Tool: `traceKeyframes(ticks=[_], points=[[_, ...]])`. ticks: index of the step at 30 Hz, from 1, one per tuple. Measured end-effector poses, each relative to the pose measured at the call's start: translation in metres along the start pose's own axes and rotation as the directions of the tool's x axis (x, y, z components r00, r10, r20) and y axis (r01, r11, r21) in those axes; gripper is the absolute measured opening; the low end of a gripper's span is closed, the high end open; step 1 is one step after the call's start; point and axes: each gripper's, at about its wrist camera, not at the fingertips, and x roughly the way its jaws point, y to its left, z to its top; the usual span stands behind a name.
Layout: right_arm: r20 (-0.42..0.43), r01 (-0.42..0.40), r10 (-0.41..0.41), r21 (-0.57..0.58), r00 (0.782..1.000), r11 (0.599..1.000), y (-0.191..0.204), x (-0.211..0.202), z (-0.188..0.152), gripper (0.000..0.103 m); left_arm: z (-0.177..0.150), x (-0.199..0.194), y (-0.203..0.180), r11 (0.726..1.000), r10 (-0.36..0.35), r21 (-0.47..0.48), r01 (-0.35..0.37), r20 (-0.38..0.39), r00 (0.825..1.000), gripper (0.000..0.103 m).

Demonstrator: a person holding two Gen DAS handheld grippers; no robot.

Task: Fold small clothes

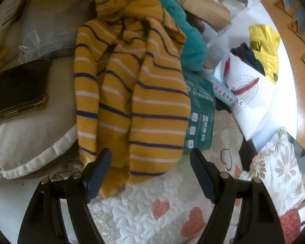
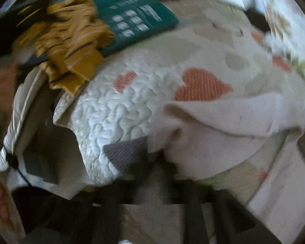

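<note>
A mustard-yellow garment [image 1: 132, 85] with navy and white stripes lies crumpled over a heap on the quilted bed cover [image 1: 144, 207]. My left gripper [image 1: 150, 172] is open, its fingers either side of the garment's lower hem, not closed on it. In the blurred right wrist view the same striped garment [image 2: 71, 46] sits at the upper left. My right gripper [image 2: 162, 158] is shut on a pale cream cloth [image 2: 223, 130], which bunches at the fingertips and drapes to the right.
A teal cloth [image 1: 185, 30] and a green packet [image 1: 201, 113] lie beside the striped garment. A dark phone [image 1: 16, 87] rests on a grey cushion [image 1: 30, 140] at left. White and yellow bags [image 1: 264, 46] stand at right.
</note>
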Motion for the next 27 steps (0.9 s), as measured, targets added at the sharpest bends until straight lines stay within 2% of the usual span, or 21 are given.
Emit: traceKeyframes(ticks=[2, 4, 5, 7, 8, 9, 10, 11, 12, 14, 16, 17, 19, 20, 21, 22, 23, 25, 26, 27], points=[[0.055, -0.060, 0.055, 0.084, 0.997, 0.995, -0.013, -0.020, 0.012, 0.008, 0.001, 0.000, 0.004, 1.000, -0.005, -0.018, 0.005, 0.003, 1.000, 0.078], [0.133, -0.141, 0.119, 0.162, 0.984, 0.977, -0.029, -0.049, 0.023, 0.008, 0.000, -0.001, 0.004, 1.000, -0.010, -0.023, 0.010, 0.005, 1.000, 0.078], [0.218, -0.241, 0.191, 0.235, 0.957, 0.942, -0.046, -0.078, 0.030, 0.008, -0.002, 0.000, 0.002, 1.000, -0.013, -0.014, 0.013, 0.003, 1.000, 0.078], [0.353, -0.376, 0.261, 0.309, 0.898, 0.874, -0.074, -0.121, 0.035, 0.008, -0.007, 0.002, -0.007, 0.999, -0.028, 0.015, 0.028, -0.012, 1.000, 0.078], [0.471, -0.470, 0.280, 0.352, 0.836, 0.810, -0.100, -0.157, 0.031, 0.008, -0.011, 0.001, -0.012, 0.999, -0.036, 0.029, 0.037, -0.018, 0.999, 0.078], [0.552, -0.527, 0.274, 0.373, 0.788, 0.764, -0.122, -0.184, 0.023, 0.008, -0.014, 0.002, -0.018, 0.998, -0.044, 0.047, 0.046, -0.025, 0.999, 0.078], [0.615, -0.559, 0.244, 0.392, 0.750, 0.731, -0.143, -0.209, 0.012, 0.008, -0.019, 0.003, -0.024, 0.996, -0.051, 0.067, 0.053, -0.031, 0.998, 0.078], [0.647, -0.568, 0.213, 0.407, 0.732, 0.715, -0.156, -0.225, 0.004, 0.008, -0.025, 0.003, -0.032, 0.994, -0.061, 0.092, 0.064, -0.041, 0.997, 0.078], [0.684, -0.560, 0.142, 0.440, 0.716, 0.702, -0.179, -0.249, -0.013, 0.008, -0.032, 0.003, -0.040, 0.990, -0.073, 0.117, 0.079, -0.053, 0.996, 0.078], [0.693, -0.489, -0.029, 0.537, 0.721, 0.687, -0.220, -0.283, -0.053, 0.008, -0.045, 0.004, -0.057, 0.980, -0.097, 0.168, 0.109, -0.080, 0.992, 0.078], [0.660, -0.441, -0.151, 0.636, 0.735, 0.634, -0.255, -0.296, -0.091, 0.008, -0.058, 0.004, -0.074, 0.966, -0.116, 0.218, 0.136, -0.102, 0.988, 0.078], [0.601, -0.377, -0.256, 0.723, 0.757, 0.579, -0.280, -0.301, -0.122, 0.010, -0.067, 0.003, -0.084, 0.957, -0.127, 0.248, 0.153, -0.117, 0.985, 0.078], [0.465, -0.232, -0.402, 0.831, 0.789, 0.506, -0.308, -0.305, -0.159, 0.011, -0.082, 0.002, -0.099, 0.941, -0.140, 0.288, 0.176, -0.140, 0.980, 0.078], [0.346, -0.115, -0.481, 0.888, 0.806, 0.446, -0.324, -0.302, -0.180, 0.017, -0.091, 0.002, -0.109, 0.931, -0.147, 0.311, 0.190, -0.157, 0.977, 0.078], [0.263, -0.042, -0.525, 0.918, 0.809, 0.395, -0.334, -0.301, -0.197, 0.029, -0.097, 0.002, -0.115, 0.924, -0.153, 0.326, 0.202, -0.171, 0.973, 0.078], [0.214, -0.007, -0.553, 0.936, 0.805, 0.352, -0.341, -0.301, -0.217, 0.033, -0.104, 0.002, -0.121, 0.916, -0.158, 0.338, 0.215, -0.188, 0.969, 0.078], [0.204, -0.005, -0.561, 0.942, 0.802, 0.335, -0.346, -0.303, -0.230, 0.035, -0.113, 0.003, -0.127, 0.908, -0.162, 0.351, 0.228, -0.208, 0.965, 0.078], [0.195, 0.011, -0.558, 0.939, 0.807, 0.344, -0.343, -0.302, -0.239, 0.038, -0.125, 0.005, -0.136, 0.897, -0.161, 0.372, 0.240, -0.231, 0.959, 0.079], [0.187, 0.037, -0.555, 0.929, 0.811, 0.367, -0.339, -0.299, -0.237, 0.040, -0.132, 0.006, -0.142, 0.889, -0.162, 0.384, 0.250, -0.246, 0.956, 0.079], [0.176, 0.078, -0.550, 0.910, 0.817, 0.408, -0.331, -0.297, -0.229, 0.041, -0.137, 0.006, -0.145, 0.883, -0.164, 0.392, 0.258, -0.259, 0.952, 0.079]])
